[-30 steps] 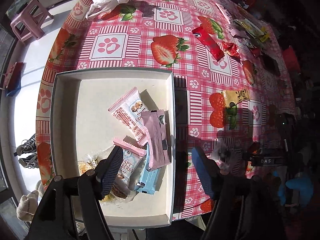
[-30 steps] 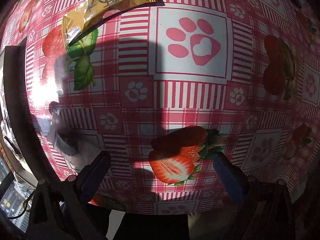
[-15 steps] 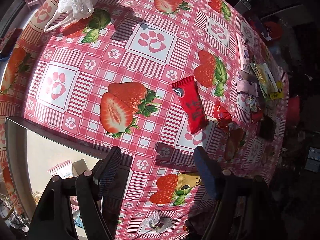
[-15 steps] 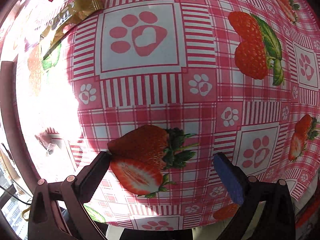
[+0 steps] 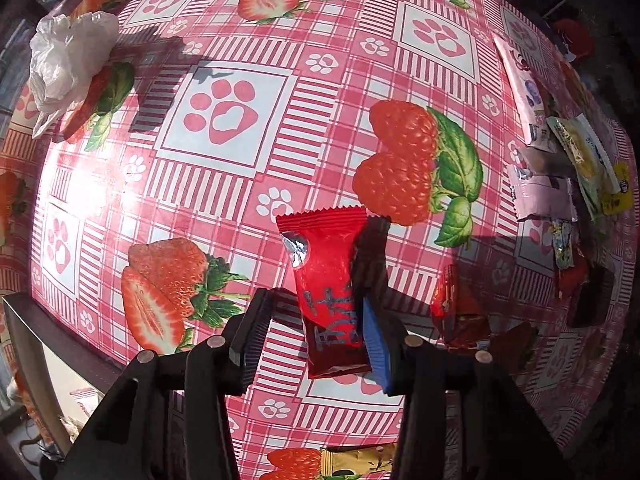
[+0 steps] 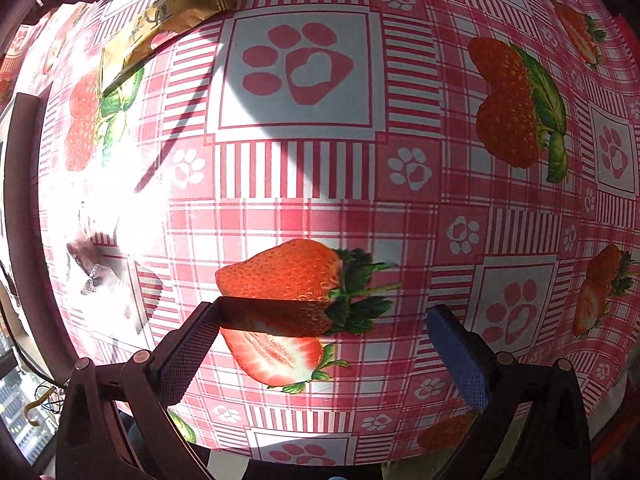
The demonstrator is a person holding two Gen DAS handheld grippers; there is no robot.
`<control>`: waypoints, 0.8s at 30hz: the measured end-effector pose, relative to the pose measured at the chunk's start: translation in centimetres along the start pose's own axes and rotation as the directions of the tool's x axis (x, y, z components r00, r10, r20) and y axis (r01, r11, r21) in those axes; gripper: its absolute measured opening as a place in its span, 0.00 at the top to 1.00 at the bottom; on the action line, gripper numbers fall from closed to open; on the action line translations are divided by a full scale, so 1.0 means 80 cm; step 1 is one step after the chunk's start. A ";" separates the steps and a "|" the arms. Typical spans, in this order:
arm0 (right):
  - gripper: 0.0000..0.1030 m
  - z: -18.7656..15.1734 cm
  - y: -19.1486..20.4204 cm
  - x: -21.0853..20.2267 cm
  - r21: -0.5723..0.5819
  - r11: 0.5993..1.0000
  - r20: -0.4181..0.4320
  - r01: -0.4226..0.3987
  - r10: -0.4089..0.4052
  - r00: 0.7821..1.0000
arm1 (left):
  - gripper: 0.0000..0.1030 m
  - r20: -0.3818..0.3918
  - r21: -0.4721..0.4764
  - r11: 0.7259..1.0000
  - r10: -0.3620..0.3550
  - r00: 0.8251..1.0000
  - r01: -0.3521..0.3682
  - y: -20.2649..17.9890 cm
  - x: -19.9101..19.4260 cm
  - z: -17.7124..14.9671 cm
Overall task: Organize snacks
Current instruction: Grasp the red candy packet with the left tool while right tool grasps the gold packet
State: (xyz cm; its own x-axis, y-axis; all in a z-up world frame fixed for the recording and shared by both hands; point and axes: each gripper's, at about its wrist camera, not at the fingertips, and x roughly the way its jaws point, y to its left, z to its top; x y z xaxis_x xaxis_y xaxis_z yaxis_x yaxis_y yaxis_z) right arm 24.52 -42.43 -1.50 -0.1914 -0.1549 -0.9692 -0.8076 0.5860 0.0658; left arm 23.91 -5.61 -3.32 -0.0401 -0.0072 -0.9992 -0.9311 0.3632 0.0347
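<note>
Here the left gripper (image 5: 314,334) is hanging low over the tablecloth (image 5: 224,184) with its two fingers spread apart, and a red snack packet (image 5: 330,292) is lying flat on the cloth between them. The blue finger pad (image 5: 376,344) is sitting right at the packet's edge; I cannot tell if it is touching. A small red wrapper (image 5: 456,312) is lying just beside it, and a bunch of snack packets (image 5: 560,168) is sitting at the far side of the table. A white plastic bag (image 5: 68,64) is lying far off, and a box corner (image 5: 28,344) is peeking in nearby. The right gripper (image 6: 320,350) is hanging with its fingers wide apart, holding nothing, over a printed strawberry. A gold snack packet (image 6: 168,24) is lying well away from it.
</note>
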 end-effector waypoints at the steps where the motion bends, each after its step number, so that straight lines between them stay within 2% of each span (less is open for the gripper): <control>1: 0.00 -0.003 0.004 -0.001 -0.008 1.000 0.000 0.002 -0.002 1.000 | 0.78 0.005 0.030 1.000 0.002 1.000 -0.003 -0.004 0.000 0.001; 4: 0.00 -0.005 0.009 0.002 -0.020 1.000 0.003 0.004 -0.003 1.000 | 0.79 0.015 0.088 0.996 -0.001 1.000 0.000 -0.015 0.000 0.004; 6: 0.00 -0.011 0.011 0.003 -0.021 1.000 0.005 0.004 -0.004 1.000 | 0.79 0.032 0.181 0.983 0.023 0.999 -0.029 -0.034 0.000 -0.005; 8: 0.00 -0.013 0.012 0.003 -0.021 1.000 0.007 0.004 -0.004 1.000 | 0.79 0.045 0.286 0.957 0.035 0.998 -0.047 -0.054 0.000 -0.028; 11: 0.00 -0.013 0.007 0.007 -0.021 1.000 0.001 0.002 -0.002 1.000 | 0.79 0.019 0.378 0.926 0.011 1.000 -0.017 -0.061 0.000 -0.078; 13: 0.00 -0.010 0.005 0.010 -0.023 1.000 -0.008 -0.001 0.000 1.000 | 0.79 0.007 0.394 0.919 -0.001 1.000 -0.002 -0.047 -0.001 -0.112; 15: 0.00 0.001 0.001 0.013 -0.026 1.000 -0.014 -0.002 0.002 1.000 | 0.77 0.031 0.419 0.907 0.029 0.999 -0.039 -0.031 -0.002 -0.138; 17: 0.00 0.001 0.001 0.014 -0.024 1.000 -0.008 -0.002 0.002 1.000 | 0.76 0.041 0.429 0.902 0.029 0.999 -0.044 -0.022 -0.005 -0.153; 22: 0.00 -0.003 0.000 0.014 -0.029 1.000 0.023 0.000 0.001 1.000 | 0.75 0.023 0.446 0.894 0.044 0.999 -0.049 -0.021 -0.005 -0.150; 24: 0.00 -0.007 -0.001 0.014 -0.027 1.000 0.030 0.000 0.001 1.000 | 0.75 0.020 0.450 0.892 0.039 0.999 -0.044 -0.035 -0.005 -0.144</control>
State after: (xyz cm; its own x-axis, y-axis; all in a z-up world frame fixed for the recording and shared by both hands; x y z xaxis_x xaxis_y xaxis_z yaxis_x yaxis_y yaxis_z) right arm 24.05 -43.09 -2.42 -0.1756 -0.1303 -0.9758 -0.8222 0.5646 0.0726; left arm 22.32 -17.38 -2.74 -0.0687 0.0259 -0.9973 -0.6654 0.7436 0.0651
